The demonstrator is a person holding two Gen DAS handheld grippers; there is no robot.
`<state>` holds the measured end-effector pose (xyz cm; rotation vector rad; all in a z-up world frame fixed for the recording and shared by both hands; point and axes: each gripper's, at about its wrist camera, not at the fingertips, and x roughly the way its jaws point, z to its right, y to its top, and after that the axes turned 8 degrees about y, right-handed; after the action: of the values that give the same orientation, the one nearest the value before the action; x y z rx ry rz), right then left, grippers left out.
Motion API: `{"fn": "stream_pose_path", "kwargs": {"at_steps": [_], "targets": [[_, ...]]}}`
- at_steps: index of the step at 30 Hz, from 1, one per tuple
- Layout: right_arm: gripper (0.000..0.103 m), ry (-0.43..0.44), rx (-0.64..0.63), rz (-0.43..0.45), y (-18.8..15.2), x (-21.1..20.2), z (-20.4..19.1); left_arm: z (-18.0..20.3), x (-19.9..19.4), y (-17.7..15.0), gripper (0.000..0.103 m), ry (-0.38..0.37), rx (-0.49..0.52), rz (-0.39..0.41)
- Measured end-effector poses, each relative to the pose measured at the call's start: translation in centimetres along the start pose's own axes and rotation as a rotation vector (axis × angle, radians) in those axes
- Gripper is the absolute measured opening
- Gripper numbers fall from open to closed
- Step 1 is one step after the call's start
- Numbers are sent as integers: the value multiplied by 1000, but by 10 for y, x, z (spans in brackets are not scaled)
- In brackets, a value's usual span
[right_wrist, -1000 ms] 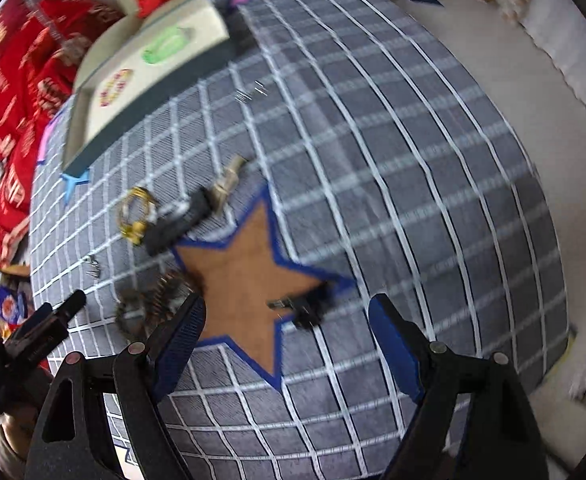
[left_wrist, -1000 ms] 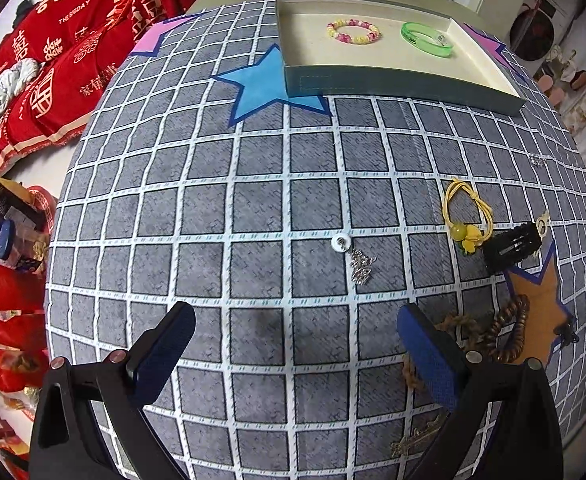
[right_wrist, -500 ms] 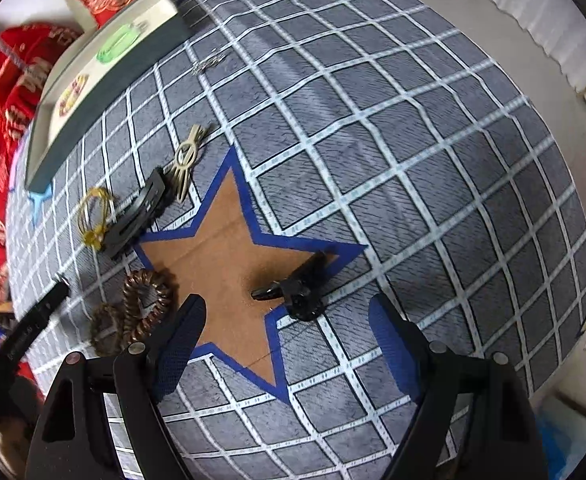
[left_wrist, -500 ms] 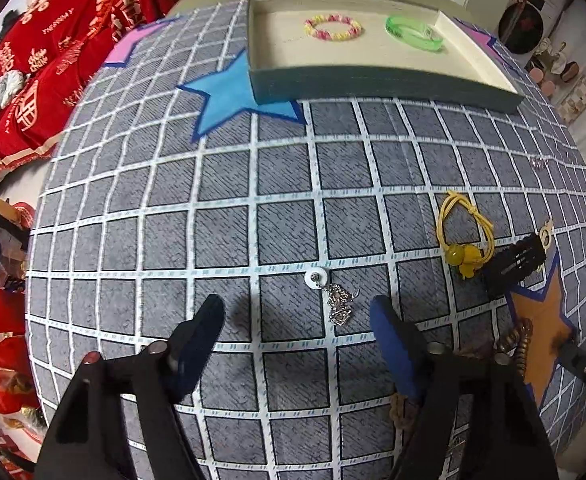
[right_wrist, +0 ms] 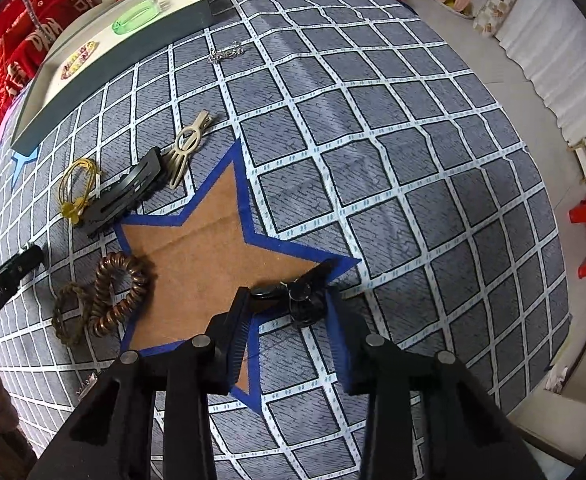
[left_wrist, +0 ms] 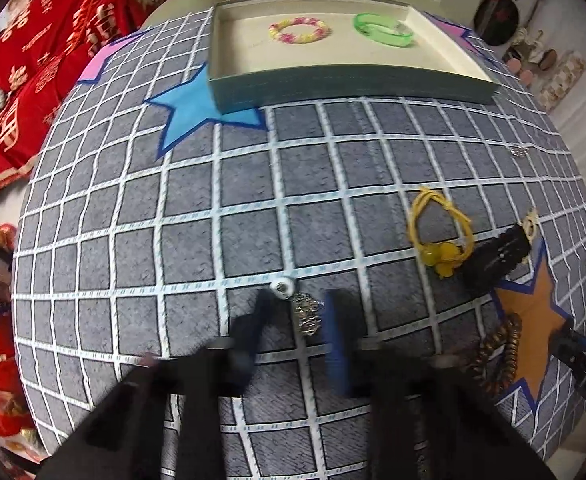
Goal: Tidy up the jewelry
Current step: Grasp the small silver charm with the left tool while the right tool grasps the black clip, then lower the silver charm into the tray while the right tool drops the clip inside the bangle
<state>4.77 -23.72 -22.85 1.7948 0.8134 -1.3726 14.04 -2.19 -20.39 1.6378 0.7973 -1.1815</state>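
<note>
A silver chain with a white ring [left_wrist: 305, 312] lies on the grey checked cloth, between the blurred fingers of my left gripper [left_wrist: 297, 320]. Its jaws are closing; the right pad is at the chain's edge and a gap remains on the left. In the right wrist view a black hair clip [right_wrist: 293, 300] sits on the tip of the brown star [right_wrist: 205, 256]. My right gripper [right_wrist: 289, 308] points straight down over it, jaws closing, both pads against the clip's ends. The tray [left_wrist: 353, 84] at the back holds a bead bracelet [left_wrist: 299, 31] and a green bangle [left_wrist: 383, 30].
Between the two grippers lie a yellow hair tie [left_wrist: 441, 236], a black comb clip [left_wrist: 497, 256], a brown spiral hair tie [right_wrist: 117, 296], a braided tie [right_wrist: 67, 312] and a beige clip [right_wrist: 189, 148]. A small silver chain [right_wrist: 227, 54] lies near the tray. Red cushions surround the table on the left.
Both grippers have sunk toward the cloth and narrowed their jaws: the left around the silver chain, the right onto the black hair clip.
</note>
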Motion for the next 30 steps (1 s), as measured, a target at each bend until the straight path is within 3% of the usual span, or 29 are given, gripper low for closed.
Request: {"fn": "stream_pose_path", "kwargs": {"at_steps": [6,15,30], "targets": [[39,36,-26,-2,0,-2,3,-13,-4,-1,19,-78,-62,-12],[39,95,-16,7,3,-29,19,-26,-29,-1,19,-100,-66,20],[39,192,-109,82,64,-67,2,-25,-72,42,19,-129,-99,102]]}}
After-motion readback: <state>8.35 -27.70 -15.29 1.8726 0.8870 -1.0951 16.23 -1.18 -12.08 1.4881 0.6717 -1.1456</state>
